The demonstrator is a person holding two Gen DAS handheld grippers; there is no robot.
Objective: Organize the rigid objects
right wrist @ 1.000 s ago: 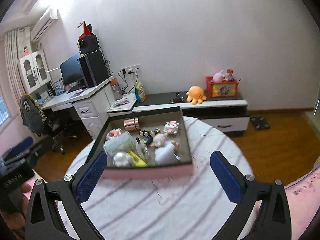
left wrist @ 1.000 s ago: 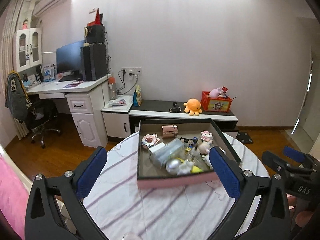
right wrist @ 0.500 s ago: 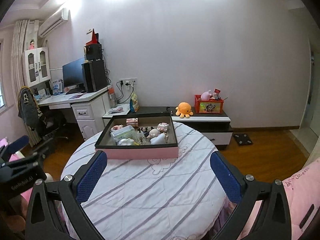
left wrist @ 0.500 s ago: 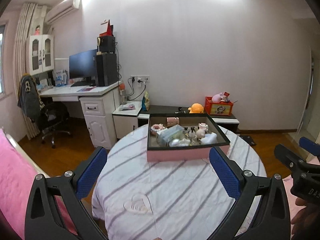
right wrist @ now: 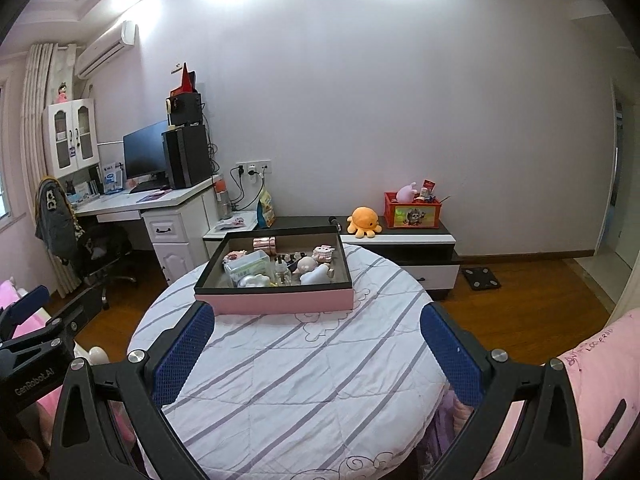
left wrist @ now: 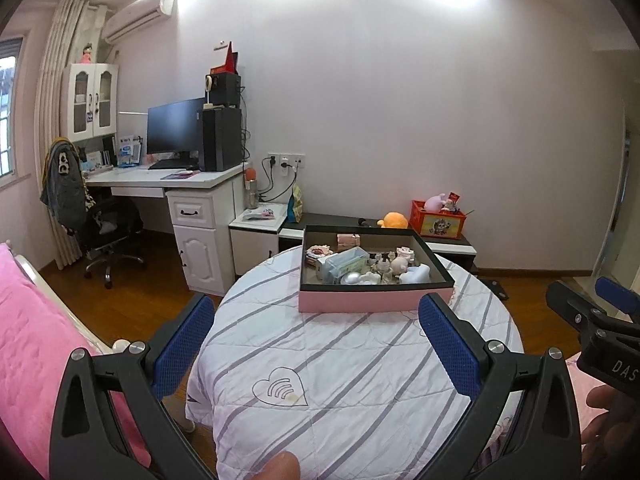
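Observation:
A pink box [left wrist: 374,303] with a dark rim sits at the far side of a round table [left wrist: 340,364] covered by a striped white cloth. It also shows in the right wrist view [right wrist: 280,302]. Inside lie several small items: a clear container [left wrist: 346,263], a rose-gold cylinder [right wrist: 265,243], small figurines [right wrist: 308,265] and bottles. My left gripper [left wrist: 316,344] is open and empty, held back over the near table edge. My right gripper [right wrist: 316,348] is open and empty, also well short of the box.
A white desk [left wrist: 168,180] with monitor and computer tower stands at the left, with an office chair [left wrist: 100,220]. A low cabinet [right wrist: 400,240] behind the table carries an orange plush [right wrist: 362,222] and a red crate [right wrist: 412,210]. Pink bedding [left wrist: 36,344] lies at the left.
Both grippers have pulled back and away from the box. The box now looks smaller and farther off, with much more of the table and room in view. Both stay open.

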